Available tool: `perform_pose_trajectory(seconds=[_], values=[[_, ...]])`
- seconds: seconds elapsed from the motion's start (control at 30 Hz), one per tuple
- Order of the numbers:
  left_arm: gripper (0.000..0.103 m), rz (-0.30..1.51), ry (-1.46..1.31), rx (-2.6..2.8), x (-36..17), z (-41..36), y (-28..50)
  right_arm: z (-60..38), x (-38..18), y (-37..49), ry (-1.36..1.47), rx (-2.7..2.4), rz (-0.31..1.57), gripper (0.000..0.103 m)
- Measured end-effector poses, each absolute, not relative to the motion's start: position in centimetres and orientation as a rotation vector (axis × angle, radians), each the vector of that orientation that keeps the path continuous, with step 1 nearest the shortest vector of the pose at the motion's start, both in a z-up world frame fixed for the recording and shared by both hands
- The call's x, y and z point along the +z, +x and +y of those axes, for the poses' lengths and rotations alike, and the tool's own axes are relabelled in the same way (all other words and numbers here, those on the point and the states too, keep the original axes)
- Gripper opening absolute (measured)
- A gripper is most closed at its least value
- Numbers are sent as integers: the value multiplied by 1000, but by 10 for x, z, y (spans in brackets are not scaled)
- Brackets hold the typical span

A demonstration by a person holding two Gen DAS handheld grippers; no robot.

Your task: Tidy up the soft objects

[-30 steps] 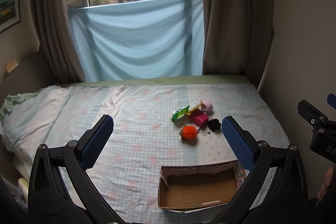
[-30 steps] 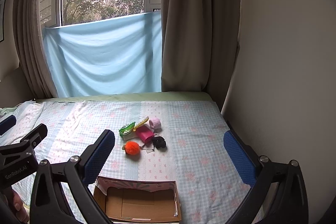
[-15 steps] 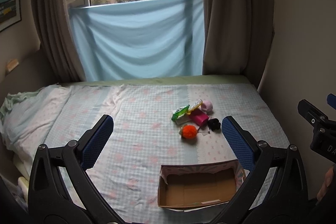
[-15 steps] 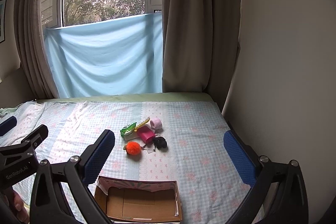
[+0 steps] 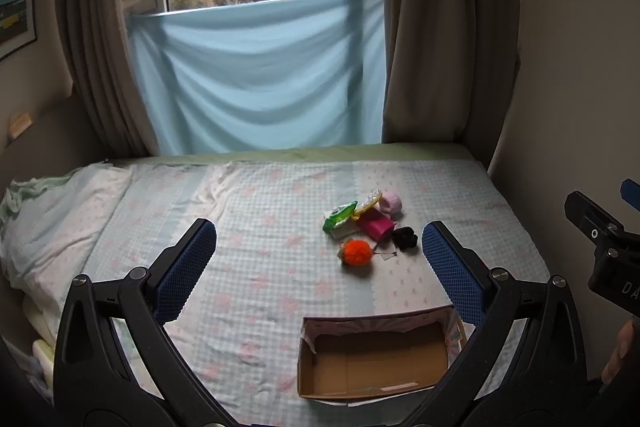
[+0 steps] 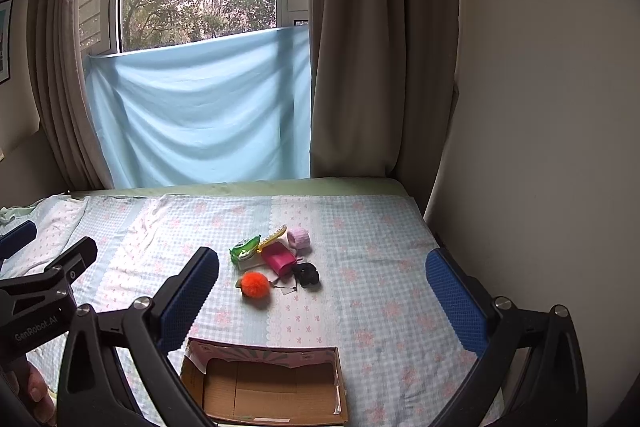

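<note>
1. We hold the left gripper above the near part of the bed, its two blue-padded fingers spread wide apart with nothing between them.
2. We hold the right gripper the same way, fingers wide apart and empty; from the left wrist view its black body shows at the right edge.
3. The bed wears a pale blue checked sheet with pink flower print, and its far edge runs under a light blue cloth hung across the window between brown curtains.
4. An open brown cardboard box with a patterned far wall sits at the near edge of the bed, right of centre; only bare cardboard shows inside.
5. The soft things lie in one cluster near the middle of the bed, well beyond the box.
6. A fluffy orange pompom lies nearest the box, just apart from the rest.
7. A small black fuzzy item sits to the pompom's right.
8. A magenta pouch lies behind those two, touching a green plastic packet on its left.
9. A yellow-edged flat piece leans over the packet and pouch, and a pale pink soft roll sits at the far right of the cluster.
</note>
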State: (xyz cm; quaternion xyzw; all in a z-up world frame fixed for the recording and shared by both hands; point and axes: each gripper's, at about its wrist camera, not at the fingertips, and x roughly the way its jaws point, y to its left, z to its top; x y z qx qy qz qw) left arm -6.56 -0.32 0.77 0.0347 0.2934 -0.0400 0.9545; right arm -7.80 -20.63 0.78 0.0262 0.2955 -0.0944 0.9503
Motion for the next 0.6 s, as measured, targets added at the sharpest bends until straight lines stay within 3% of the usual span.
perform_pose_trajectory(seconds=[0.6], values=[[102,639,104,-156,-20,-2,5,-208,-14,-16,112,-182,667,103]])
